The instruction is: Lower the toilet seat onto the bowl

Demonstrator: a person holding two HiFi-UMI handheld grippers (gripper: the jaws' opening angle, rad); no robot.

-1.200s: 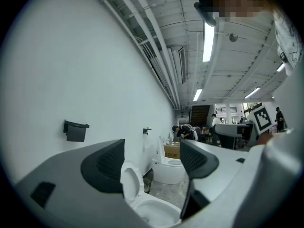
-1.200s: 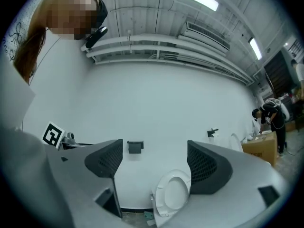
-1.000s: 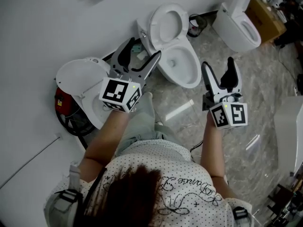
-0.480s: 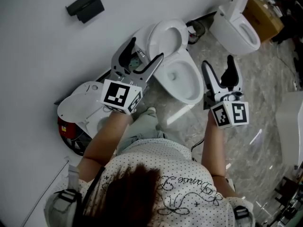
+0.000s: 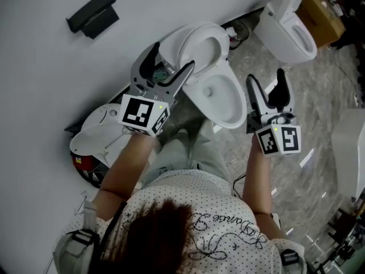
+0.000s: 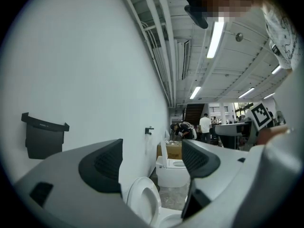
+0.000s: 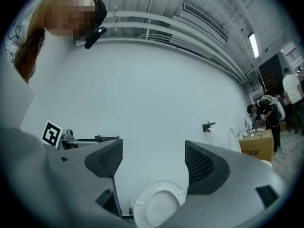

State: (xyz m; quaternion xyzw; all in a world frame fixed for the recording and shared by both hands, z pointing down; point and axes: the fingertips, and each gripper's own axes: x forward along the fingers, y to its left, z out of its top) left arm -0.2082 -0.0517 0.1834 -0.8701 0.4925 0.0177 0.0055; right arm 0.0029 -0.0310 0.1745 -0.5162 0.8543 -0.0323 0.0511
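stage: approach, seat not yet touched; judged as the very start of the lowering.
toilet seat: raised, standing near upright and leaning back toward the wall, behind its bowl. not on the bowl.
left hand-held gripper: jaws wide apart and opening; nothing between them. in the left gripper view the seat's white ring shows low, beyond the gap, not inside it.
right hand-held gripper: jaws apart, empty. the right gripper view shows the seat ring low between the jaws but well beyond them.
key relation: the seat lies ahead of and just to the right of the left hand-held gripper, whose tips are near the seat's left edge. the right hand-held gripper hangs off the bowl's front right side, well apart from the seat. left is clearly the nearer.
seat axis: the oval's long axis runs up from the hinge at the back of the bowl; the free top edge is the part to catch.
next move, judged: bring the left jaws over the seat's upper rim, then swing it forward and down about the hinge.
risk, judged: letting go early would let the seat drop onto the bowl.
surroundings: second toilet further along the wall, another at the person's left, on the floor.
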